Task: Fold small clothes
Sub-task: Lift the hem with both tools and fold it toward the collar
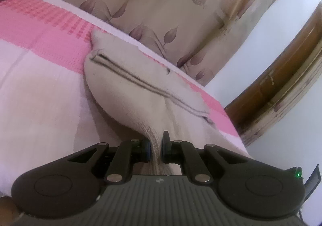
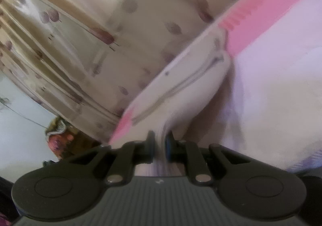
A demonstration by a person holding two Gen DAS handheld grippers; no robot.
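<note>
While both cameras looked along their own fingers, each showed the same thing nearest the lens: black fingers drawn in tight on pale cloth. The left gripper [image 1: 155,148] pinched the ribbed edge of a small beige knitted garment with thin dark stripes [image 1: 128,85], the cloth bunched into a narrow fold between the two pads. From that pinch the garment rose off the bed and spread out wider beyond, its far part lying on the pink-and-white checked bedspread [image 1: 40,55] close to the bed's far edge.

The right gripper [image 2: 160,143] likewise held a thin bunch of the same garment [image 2: 181,85] between its fingers, though this view was blurred. The cloth ran away from the pads up toward the right, where it met the pink band of the bedspread [image 2: 271,14].

Beyond the bed's edge in both views hung a cream curtain printed with purple leaves [image 1: 161,4]. Farther right in the left view stood a white wall [image 1: 251,55] and a brown wooden door frame [image 1: 281,77].
</note>
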